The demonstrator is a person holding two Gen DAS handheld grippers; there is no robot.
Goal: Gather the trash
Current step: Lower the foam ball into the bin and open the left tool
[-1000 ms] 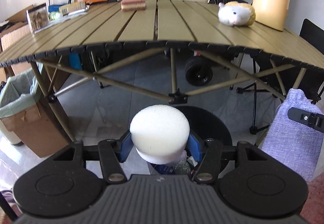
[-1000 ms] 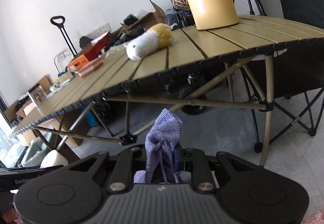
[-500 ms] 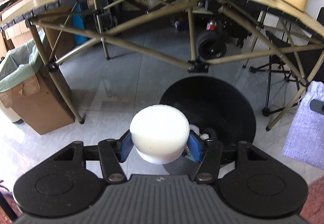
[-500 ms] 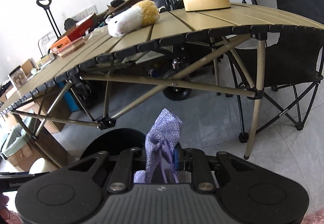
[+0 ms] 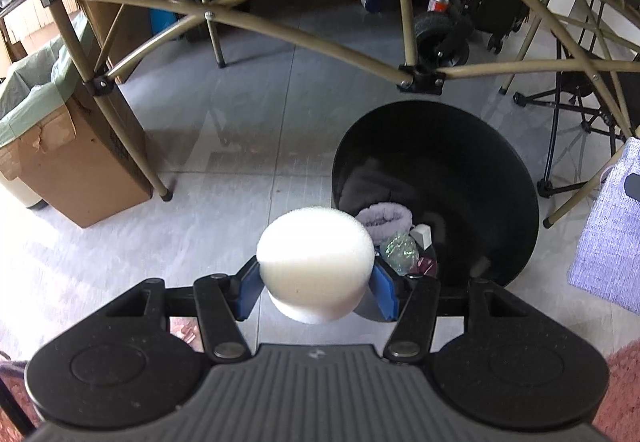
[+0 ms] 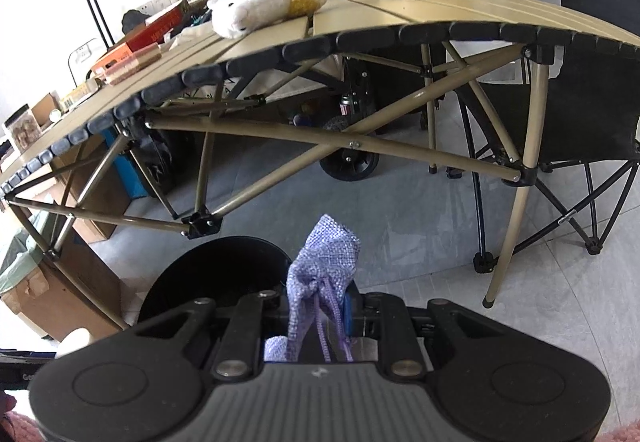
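Round white foam puck (image 5: 315, 257), woven lilac drawstring pouch (image 6: 325, 274), glossy black bin (image 5: 472, 178)

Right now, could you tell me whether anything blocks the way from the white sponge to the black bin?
Nothing visible does. The left gripper holds the white sponge beside the black bin, whose mouth is open, with trash low inside.

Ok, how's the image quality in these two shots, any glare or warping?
Left wrist: the white foam puck is overexposed on top, and the table frame bows from fisheye. Right wrist: the table edge curves strongly, the wall behind is blown out, and the purple pouch is sharp.
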